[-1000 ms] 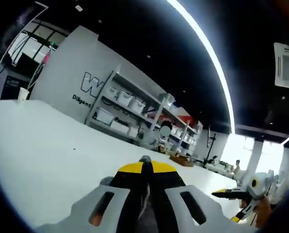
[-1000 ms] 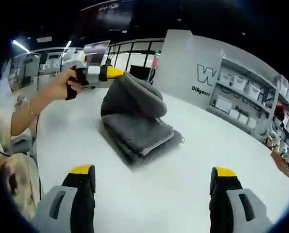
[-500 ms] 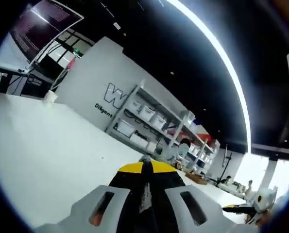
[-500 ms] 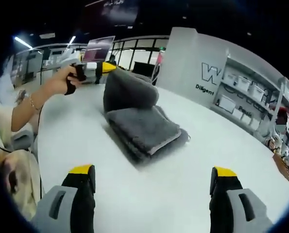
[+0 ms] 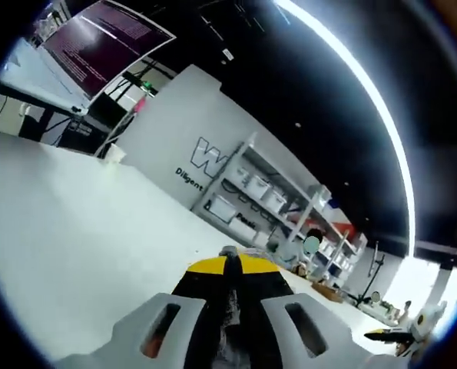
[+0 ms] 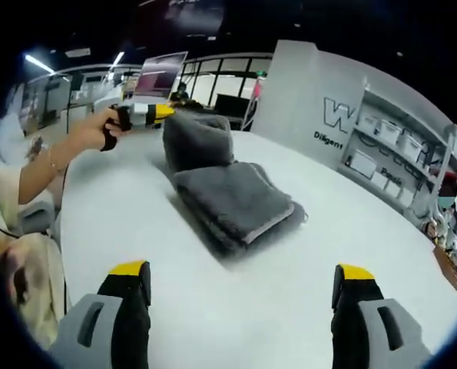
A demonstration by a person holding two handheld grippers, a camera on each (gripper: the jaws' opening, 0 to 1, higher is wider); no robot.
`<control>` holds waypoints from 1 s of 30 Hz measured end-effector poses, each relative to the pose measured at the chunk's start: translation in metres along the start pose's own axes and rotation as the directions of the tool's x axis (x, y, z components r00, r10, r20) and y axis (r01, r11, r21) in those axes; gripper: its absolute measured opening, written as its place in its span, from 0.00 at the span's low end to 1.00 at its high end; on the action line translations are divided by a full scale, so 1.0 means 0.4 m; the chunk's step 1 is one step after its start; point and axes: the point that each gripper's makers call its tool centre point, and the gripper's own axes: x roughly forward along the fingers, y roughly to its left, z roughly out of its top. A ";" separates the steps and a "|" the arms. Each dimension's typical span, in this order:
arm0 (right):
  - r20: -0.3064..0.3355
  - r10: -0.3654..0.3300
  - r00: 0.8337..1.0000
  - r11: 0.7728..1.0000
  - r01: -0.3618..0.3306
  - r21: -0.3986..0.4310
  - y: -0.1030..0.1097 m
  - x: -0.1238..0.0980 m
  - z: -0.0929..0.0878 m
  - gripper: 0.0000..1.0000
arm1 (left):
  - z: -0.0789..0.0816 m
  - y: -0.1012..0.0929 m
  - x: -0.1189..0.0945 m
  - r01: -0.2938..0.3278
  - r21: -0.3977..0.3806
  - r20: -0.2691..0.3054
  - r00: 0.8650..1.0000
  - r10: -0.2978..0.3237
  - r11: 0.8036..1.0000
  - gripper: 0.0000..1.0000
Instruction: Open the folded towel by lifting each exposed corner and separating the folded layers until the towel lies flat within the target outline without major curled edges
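Pinching towel (image 6: 232, 201) corner, left gripper (image 6: 160, 114) fingers closed

The left gripper (image 6: 163, 112) has drawn the towel's (image 6: 232, 201) top layer farther back.

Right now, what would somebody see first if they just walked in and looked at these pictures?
Probably the grey towel, folded in a thick stack in the middle of the white table. One layer is pulled up at the far end by the left tongs, which are shut on it and held by a hand. The right tongs wait wide open in front.
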 end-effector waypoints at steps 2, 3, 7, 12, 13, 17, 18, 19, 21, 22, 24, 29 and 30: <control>-0.003 0.001 1.000 1.000 -0.001 -0.001 0.001 0.002 -0.002 0.99 | -0.004 0.022 -0.007 -0.020 -0.012 0.001 1.000 0.020 1.000 0.02; -0.005 0.002 1.000 1.000 -0.002 -0.002 0.002 0.002 -0.002 0.99 | -0.007 0.034 -0.012 -0.033 -0.021 0.000 0.999 0.033 0.999 0.02; -0.009 0.006 1.000 1.000 -0.006 -0.006 0.006 0.004 -0.004 0.99 | -0.022 0.076 -0.031 -0.089 -0.001 -0.021 0.996 0.089 0.996 0.02; -0.020 0.012 1.000 1.000 -0.012 -0.013 0.012 0.009 -0.009 0.99 | -0.028 0.108 -0.044 -0.134 0.028 -0.038 0.990 0.135 0.991 0.02; -0.022 0.013 1.000 1.000 -0.013 -0.014 0.013 0.010 -0.009 0.99 | -0.029 0.115 -0.048 -0.146 0.037 -0.043 0.988 0.147 0.989 0.02; -0.027 0.016 0.999 1.000 -0.017 -0.018 0.018 0.012 -0.011 0.99 | -0.036 0.138 -0.063 -0.182 0.043 -0.061 0.981 0.184 0.982 0.03; -0.028 0.019 0.999 1.000 -0.019 -0.020 0.020 0.013 -0.011 0.99 | -0.037 0.143 -0.065 -0.189 0.045 -0.063 0.979 0.192 0.981 0.03; -0.030 0.020 0.999 1.000 -0.021 -0.022 0.022 0.014 -0.011 0.99 | -0.039 0.147 -0.069 -0.196 0.048 -0.064 0.978 0.198 0.980 0.03; -0.031 0.023 0.999 0.999 -0.024 -0.025 0.025 0.015 -0.012 0.99 | -0.044 0.158 -0.075 -0.209 0.056 -0.074 0.974 0.213 0.976 0.03; -0.032 0.023 0.999 0.999 -0.024 -0.026 0.025 0.015 -0.012 0.99 | -0.045 0.162 -0.077 -0.214 0.059 -0.077 0.973 0.218 0.975 0.03; -0.032 0.024 0.999 0.999 -0.025 -0.026 0.026 0.015 -0.012 0.99 | -0.046 0.171 -0.083 -0.225 0.066 -0.083 0.970 0.230 0.972 0.03; -0.036 0.024 0.999 0.999 -0.025 -0.027 0.025 0.014 -0.014 0.99 | -0.049 0.190 -0.095 -0.235 0.090 -0.110 0.963 0.244 0.968 0.03; -0.037 0.024 0.999 0.999 -0.025 -0.027 0.025 0.014 -0.015 0.99 | -0.050 0.194 -0.099 -0.237 0.097 -0.117 0.962 0.248 0.967 0.03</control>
